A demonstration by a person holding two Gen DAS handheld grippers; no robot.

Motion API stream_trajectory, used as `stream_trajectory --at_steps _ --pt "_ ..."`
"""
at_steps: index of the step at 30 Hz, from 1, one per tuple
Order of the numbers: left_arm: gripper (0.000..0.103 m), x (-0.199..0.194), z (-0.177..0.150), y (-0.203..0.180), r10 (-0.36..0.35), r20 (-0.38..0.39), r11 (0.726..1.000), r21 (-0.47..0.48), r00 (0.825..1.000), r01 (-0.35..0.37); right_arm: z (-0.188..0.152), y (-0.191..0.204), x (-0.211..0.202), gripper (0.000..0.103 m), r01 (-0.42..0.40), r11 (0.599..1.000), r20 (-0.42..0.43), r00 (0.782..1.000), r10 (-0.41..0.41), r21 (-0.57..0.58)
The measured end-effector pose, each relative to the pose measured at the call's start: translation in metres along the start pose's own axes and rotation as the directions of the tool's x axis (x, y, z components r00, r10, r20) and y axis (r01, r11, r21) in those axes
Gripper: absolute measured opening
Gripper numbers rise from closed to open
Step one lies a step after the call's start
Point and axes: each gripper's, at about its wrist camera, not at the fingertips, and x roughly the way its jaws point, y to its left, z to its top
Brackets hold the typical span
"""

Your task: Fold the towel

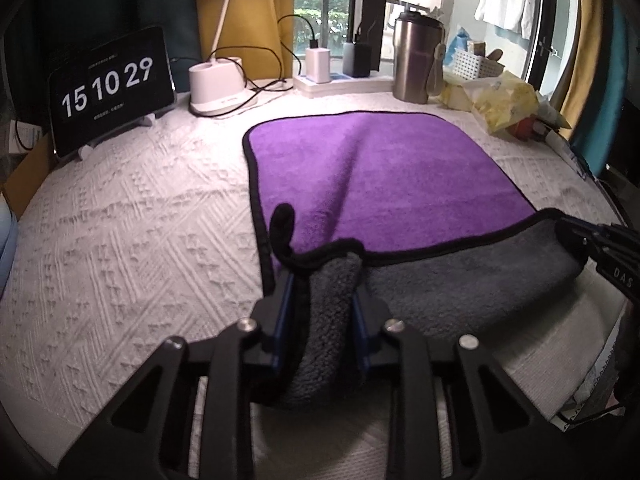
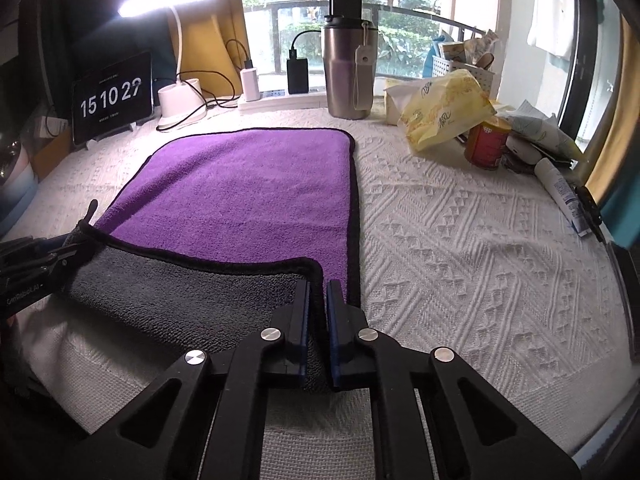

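Both grippers clamp the purple towel [image 1: 372, 168] lying on the white bedspread [image 2: 460, 248]: left gripper [image 1: 323, 280] pinches its near left corner, right gripper [image 2: 318, 286] its near right corner, grey underside turned up

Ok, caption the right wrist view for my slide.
Right hand-held gripper pinches the purple towel's near corner, grey underside turned up.

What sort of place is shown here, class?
Probably a home desk beside a balcony window: a white desk lamp, a tablet clock, a steel tumbler and a purple towel sit there.
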Motion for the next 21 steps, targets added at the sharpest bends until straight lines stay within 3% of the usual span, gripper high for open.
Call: stream_trajectory --at_steps 21 --pt "0.026 -0.04 0.016 -0.003 -0.026 0.144 1.0 0.017 0.989 0.024 0.01 0.001 -0.034 0.005 0.0 1.0 0.138 0.99 0.001 -0.001"
